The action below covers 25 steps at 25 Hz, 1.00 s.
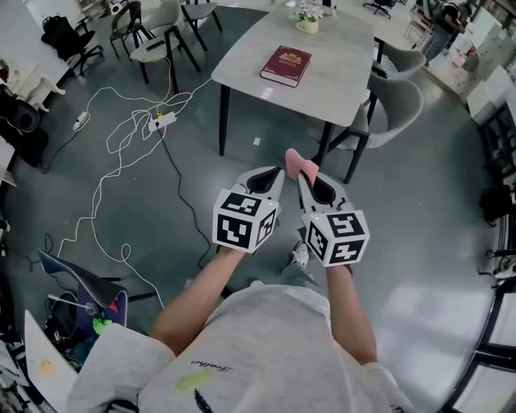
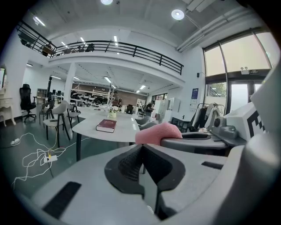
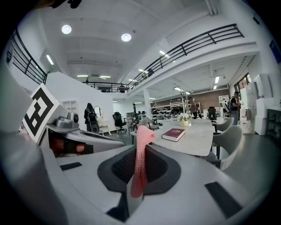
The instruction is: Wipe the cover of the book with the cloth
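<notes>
My right gripper (image 3: 140,148) has its jaws clenched on a pink knitted cloth (image 3: 141,160). The cloth runs up between the dark pads and pokes out past the tips. My left gripper (image 2: 142,147) has its jaws pressed together with nothing between them. The pink cloth shows just beyond its tips, on the right gripper alongside.

In the head view the two grippers sit side by side, left gripper (image 1: 272,174) and right gripper (image 1: 309,179). Both are held in the air short of the pale grey rectangular table (image 1: 339,77), off its near edge and not touching it.

The dark red hardcover book (image 1: 285,64) lies flat on that table, closed, near the middle of the top and well apart from both grippers. A small pot of flowers (image 1: 306,19) stands at the table's far edge, beyond the book. A grey chair (image 1: 397,105) stands at the table's right side. To the table's left, white cables and a power strip (image 1: 164,121) trail over the dark floor.
</notes>
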{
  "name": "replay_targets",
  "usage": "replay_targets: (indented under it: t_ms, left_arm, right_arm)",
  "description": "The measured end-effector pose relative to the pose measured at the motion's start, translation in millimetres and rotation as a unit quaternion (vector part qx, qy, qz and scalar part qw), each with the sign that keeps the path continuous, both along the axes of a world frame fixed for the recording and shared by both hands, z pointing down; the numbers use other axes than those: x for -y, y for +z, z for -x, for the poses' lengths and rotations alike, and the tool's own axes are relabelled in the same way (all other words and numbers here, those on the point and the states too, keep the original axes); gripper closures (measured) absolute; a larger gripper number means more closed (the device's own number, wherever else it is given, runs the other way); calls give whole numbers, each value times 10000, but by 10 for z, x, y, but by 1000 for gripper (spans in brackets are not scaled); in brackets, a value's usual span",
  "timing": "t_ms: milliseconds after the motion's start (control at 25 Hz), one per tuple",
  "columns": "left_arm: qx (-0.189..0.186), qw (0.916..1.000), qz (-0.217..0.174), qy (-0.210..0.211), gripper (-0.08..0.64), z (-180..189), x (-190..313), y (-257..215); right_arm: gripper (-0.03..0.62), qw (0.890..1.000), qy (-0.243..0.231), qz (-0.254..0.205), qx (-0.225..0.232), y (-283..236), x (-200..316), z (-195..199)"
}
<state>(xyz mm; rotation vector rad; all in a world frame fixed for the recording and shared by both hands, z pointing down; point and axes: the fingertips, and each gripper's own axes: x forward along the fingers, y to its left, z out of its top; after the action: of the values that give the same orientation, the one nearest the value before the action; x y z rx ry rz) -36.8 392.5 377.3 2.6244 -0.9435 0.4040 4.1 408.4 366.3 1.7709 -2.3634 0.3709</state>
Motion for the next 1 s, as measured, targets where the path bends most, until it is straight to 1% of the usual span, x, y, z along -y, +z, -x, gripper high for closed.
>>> replay_targets:
  t_ms: [280,440,560,1000]
  left_arm:
    - [86,9999,42,-95,554,-423,468,62]
    - [90,9998,95,-165,554,-704,755,28]
    - [140,9997,63,-201,553,-911,932,13]
    - [379,9989,73,-284,554,-1614,1387,23]
  right_arm:
    - [572,9998,-132,90,109,123,455,-430]
    - [572,9995,-270,96,119,107,738,-670]
    - [572,9993,-328,86,164,96,934,-873]
    - [572,9977,-538,119,387,120,1426,-1546]
